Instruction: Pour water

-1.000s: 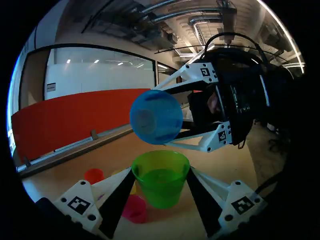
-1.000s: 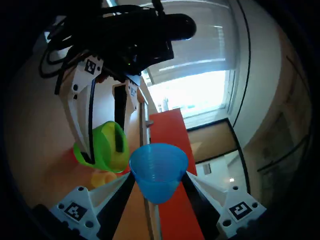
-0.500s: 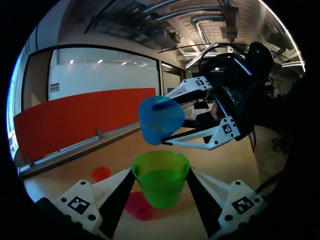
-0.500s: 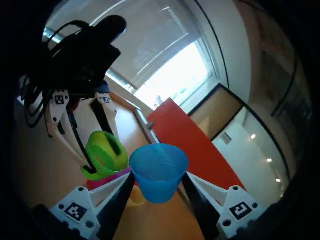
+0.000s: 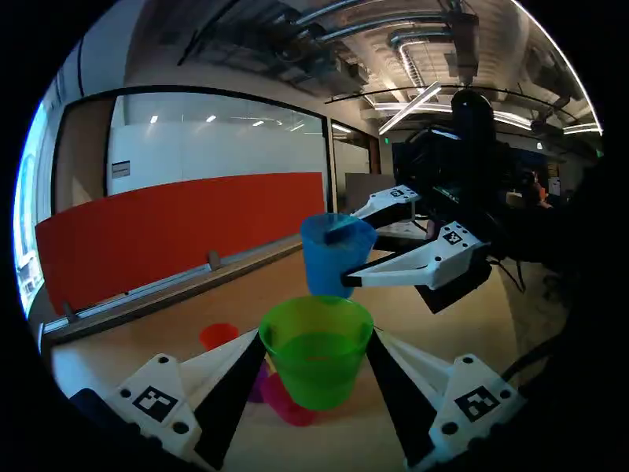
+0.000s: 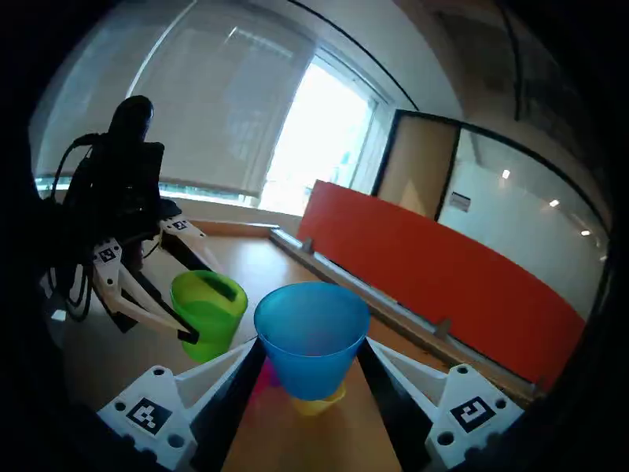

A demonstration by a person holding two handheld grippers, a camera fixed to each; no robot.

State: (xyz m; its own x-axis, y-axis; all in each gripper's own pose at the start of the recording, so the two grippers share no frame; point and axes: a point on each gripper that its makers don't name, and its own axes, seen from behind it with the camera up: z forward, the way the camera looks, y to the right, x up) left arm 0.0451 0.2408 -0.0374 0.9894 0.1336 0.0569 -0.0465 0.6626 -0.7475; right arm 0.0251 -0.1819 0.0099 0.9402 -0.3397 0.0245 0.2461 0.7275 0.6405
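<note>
A green cup (image 5: 316, 360) with liquid in it stands upright between the fingers of my left gripper (image 5: 314, 370), which is shut on it. Behind it, the blue cup (image 5: 335, 253) is upright in my right gripper (image 5: 346, 256), just above and beyond the green cup's rim. In the right gripper view the blue cup (image 6: 311, 337) is clamped between my right gripper's (image 6: 310, 354) fingers, and the green cup (image 6: 207, 311) hangs to its left in the left gripper (image 6: 206, 311).
On the wooden table (image 5: 440, 322) stand an orange cup (image 5: 218, 335), a pink cup (image 5: 285, 401) and a yellow cup (image 6: 318, 403). A red partition (image 5: 165, 224) with a rail runs along the table's far edge. A person's hand and dark cabling sit behind each gripper.
The blue cup has swung from tipped over the green cup back to upright and moved a little right and lower. The green cup has stayed upright in the left gripper.
</note>
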